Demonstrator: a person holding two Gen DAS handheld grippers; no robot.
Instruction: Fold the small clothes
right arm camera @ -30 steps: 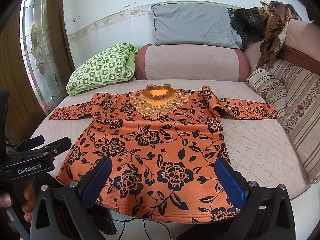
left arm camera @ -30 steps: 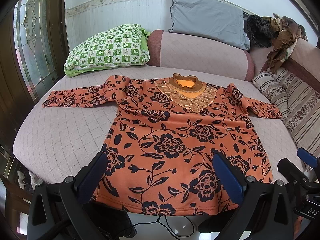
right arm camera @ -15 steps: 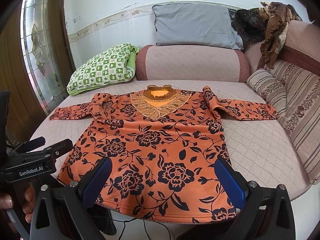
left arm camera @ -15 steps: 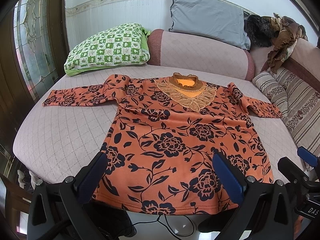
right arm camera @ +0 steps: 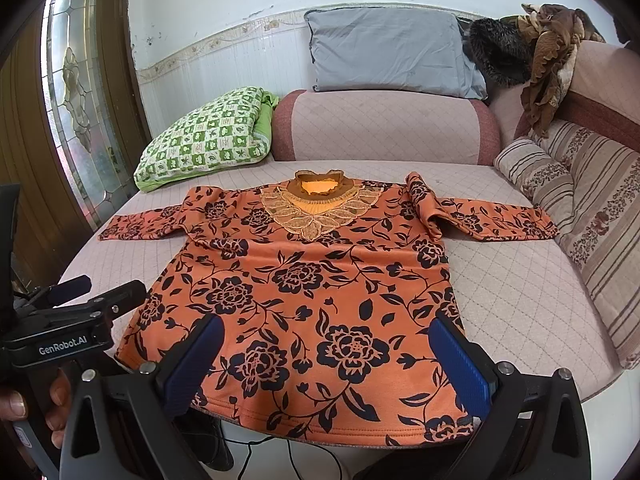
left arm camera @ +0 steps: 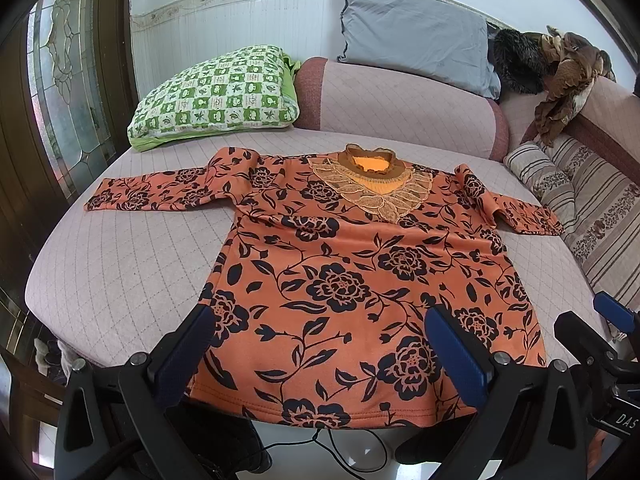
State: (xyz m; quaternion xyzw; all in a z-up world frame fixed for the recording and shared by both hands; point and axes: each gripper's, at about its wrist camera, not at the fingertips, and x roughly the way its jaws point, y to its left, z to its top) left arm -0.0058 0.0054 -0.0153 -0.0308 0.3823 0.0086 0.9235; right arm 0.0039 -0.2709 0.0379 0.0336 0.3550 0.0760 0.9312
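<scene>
An orange long-sleeved top with black flowers (left arm camera: pixel 344 272) (right arm camera: pixel 316 292) lies flat on the pink quilted sofa seat (left arm camera: pixel 120 264) (right arm camera: pixel 512 280), collar at the far side, hem at the near edge. Both sleeves are spread sideways; the right sleeve (right arm camera: pixel 480 220) has a raised fold near the shoulder. My left gripper (left arm camera: pixel 320 336) hovers open over the hem's left part, nothing between its blue pads. My right gripper (right arm camera: pixel 326 344) is open over the hem as well, empty. The left gripper's body (right arm camera: pixel 68 332) shows at the left of the right wrist view, held by a hand (right arm camera: pixel 36 400).
A green checked pillow (left arm camera: pixel 212 96) lies at the back left, a grey pillow (left arm camera: pixel 416 32) on the backrest, brown clothes (left arm camera: pixel 560 76) on the right armrest, and a striped cushion (right arm camera: pixel 580 216) along the right. A glass-panelled door (left arm camera: pixel 68 80) stands left. Cables (left arm camera: pixel 348 452) run on the floor below.
Both grippers have drifted very slightly; the top sits a touch lower in both views. Nothing was taken hold of and the top has not moved.
</scene>
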